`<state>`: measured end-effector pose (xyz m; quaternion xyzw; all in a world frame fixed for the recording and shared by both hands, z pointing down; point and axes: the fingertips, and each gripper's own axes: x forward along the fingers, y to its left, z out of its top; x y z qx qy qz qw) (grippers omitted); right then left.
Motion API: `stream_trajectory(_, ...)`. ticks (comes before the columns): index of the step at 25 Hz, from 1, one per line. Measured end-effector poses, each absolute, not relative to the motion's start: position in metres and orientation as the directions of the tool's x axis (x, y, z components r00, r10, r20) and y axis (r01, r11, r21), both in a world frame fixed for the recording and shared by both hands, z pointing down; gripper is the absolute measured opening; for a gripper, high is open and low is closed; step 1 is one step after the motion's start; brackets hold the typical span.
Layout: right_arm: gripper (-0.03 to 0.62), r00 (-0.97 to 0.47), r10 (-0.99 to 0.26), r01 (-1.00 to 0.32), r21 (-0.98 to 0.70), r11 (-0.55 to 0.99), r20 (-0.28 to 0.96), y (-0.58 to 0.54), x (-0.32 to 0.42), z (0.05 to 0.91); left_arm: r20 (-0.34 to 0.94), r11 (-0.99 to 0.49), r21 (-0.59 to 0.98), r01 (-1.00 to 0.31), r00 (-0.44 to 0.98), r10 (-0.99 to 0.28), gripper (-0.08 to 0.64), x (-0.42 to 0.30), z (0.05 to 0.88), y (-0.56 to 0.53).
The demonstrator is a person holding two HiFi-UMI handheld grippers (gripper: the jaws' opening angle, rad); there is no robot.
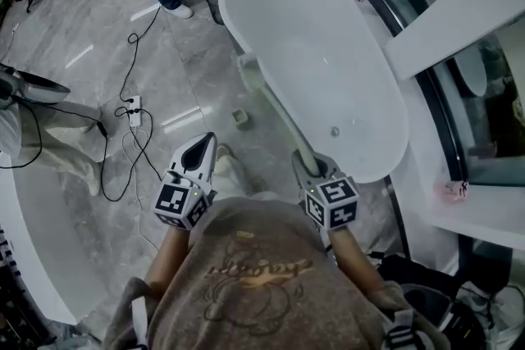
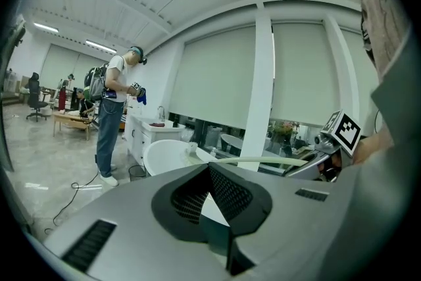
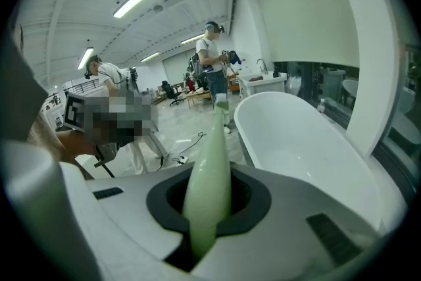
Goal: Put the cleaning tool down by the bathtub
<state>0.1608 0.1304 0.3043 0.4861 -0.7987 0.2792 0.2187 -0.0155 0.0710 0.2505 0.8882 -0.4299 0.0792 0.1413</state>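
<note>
**Right tongs** [image 1: 310,168]: pinching the tool [image 1: 277,106], which was pale green and long-handled. Its shaft ran from the tongs toward 11 o'clock, along the left rim of the white tub [image 1: 328,29]. The head end lay beside that rim, over the grey floor [image 1: 197,53].

**Left tongs** [image 1: 203,145]: pressed together, nothing between them, at 9 o'clock of the right pair.

**Marker cube** [image 1: 332,203]: one on each pair, with black-and-white square patterns.

**Shirt** [image 1: 254,275]: the orange print was too blurred to read.

**Power strip** [image 1: 134,112]: on the floor with black cables, at 10 o'clock of the left tongs.
</note>
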Motion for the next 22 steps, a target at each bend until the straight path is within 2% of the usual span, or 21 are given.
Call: stream_trajectory(22,0.029,-0.446,-0.612,-0.891,-0.257,0.375,0.654,0.003,0.103,0.338,0.317,-0.576,0.191,-0.795,0.605,-0.730,0.000,-0.057,0.289,-0.051)
